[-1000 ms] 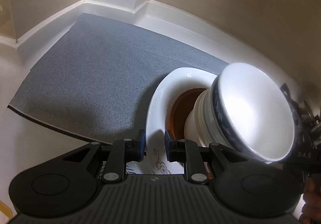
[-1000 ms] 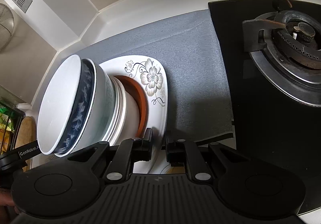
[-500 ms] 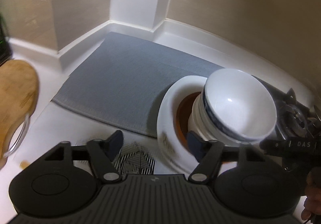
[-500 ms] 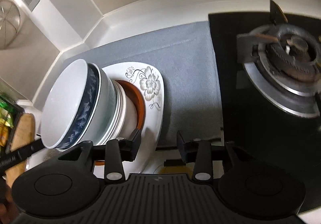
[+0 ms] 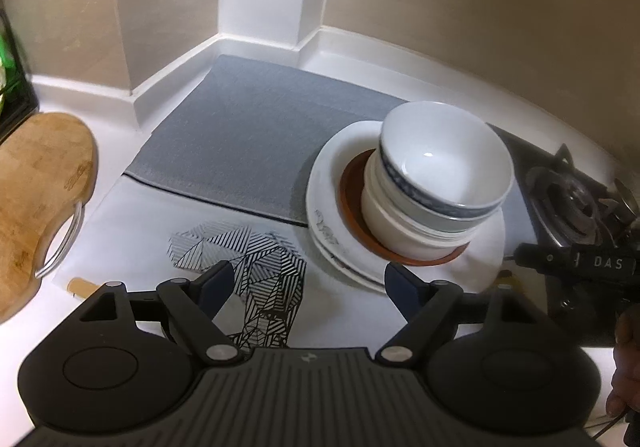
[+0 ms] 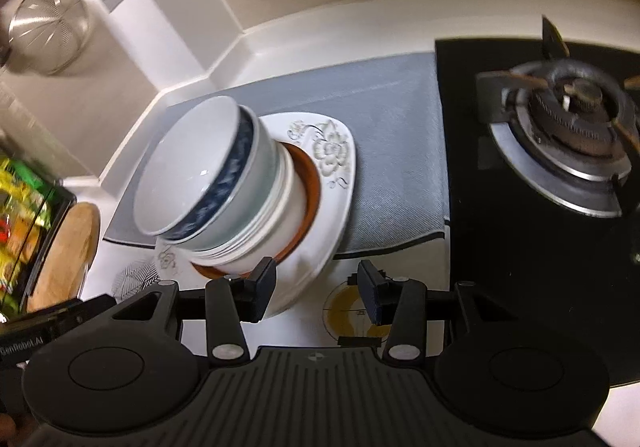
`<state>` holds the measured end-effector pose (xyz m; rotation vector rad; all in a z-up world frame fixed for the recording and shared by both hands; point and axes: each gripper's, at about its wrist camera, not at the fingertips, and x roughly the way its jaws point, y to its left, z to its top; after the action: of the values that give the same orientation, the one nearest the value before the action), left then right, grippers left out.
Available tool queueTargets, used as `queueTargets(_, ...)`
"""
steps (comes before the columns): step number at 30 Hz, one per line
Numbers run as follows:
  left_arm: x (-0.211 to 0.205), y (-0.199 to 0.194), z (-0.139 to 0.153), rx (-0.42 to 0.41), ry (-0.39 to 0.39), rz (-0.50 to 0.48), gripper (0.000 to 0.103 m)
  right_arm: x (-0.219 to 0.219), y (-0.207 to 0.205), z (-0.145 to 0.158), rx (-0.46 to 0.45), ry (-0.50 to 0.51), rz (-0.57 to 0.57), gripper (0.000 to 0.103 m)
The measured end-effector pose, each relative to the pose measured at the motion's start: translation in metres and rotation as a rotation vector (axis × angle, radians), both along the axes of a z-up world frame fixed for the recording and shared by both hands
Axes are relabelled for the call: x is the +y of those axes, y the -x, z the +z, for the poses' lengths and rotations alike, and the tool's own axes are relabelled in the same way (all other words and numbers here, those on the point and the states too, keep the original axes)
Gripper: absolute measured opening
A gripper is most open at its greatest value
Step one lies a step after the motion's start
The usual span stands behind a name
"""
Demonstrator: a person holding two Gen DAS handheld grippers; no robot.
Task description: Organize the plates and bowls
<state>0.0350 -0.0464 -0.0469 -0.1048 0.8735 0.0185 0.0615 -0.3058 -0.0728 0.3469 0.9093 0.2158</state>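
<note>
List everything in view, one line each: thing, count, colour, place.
floral plate: at least one, white, bottom of stack, half on mat
brown dish: one, on plate
bowls: several nested, white, top one blue-banded, in dish
mat: one, grey, counter corner
patterned trivet: one, black-and-white, counter front
cutting board: one, wooden, left
gas burner: one, black hob, right
strainer: one, metal, hanging at the wall
left gripper: open, empty
right gripper: open, empty

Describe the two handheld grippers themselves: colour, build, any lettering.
Both are matte black with a ribbed central deck, round side housings and silver pivot screws. The left gripper has dark blue finger pads. The right gripper looks the same; seen from the left wrist, its body carries white "DAS" lettering.
</note>
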Motion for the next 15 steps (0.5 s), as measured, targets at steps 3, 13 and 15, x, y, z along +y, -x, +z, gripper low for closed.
queueTargets(3,-0.002,-0.005,0.001,-0.001,0.007,-0.037,0.087,0.009,0.006,0.008,-0.022,0.049,0.004,0.054)
queueTargets(13,0.004,-0.018,0.011,-0.030,-0.012,-0.134,0.103,0.038,0.011,0.031,-0.038,0.163,-0.097,0.075)
queueTargets(15,0.006,-0.019,0.010,-0.029,-0.022,-0.148,0.103,0.048,0.011,0.032,-0.036,0.165,-0.095,0.077)
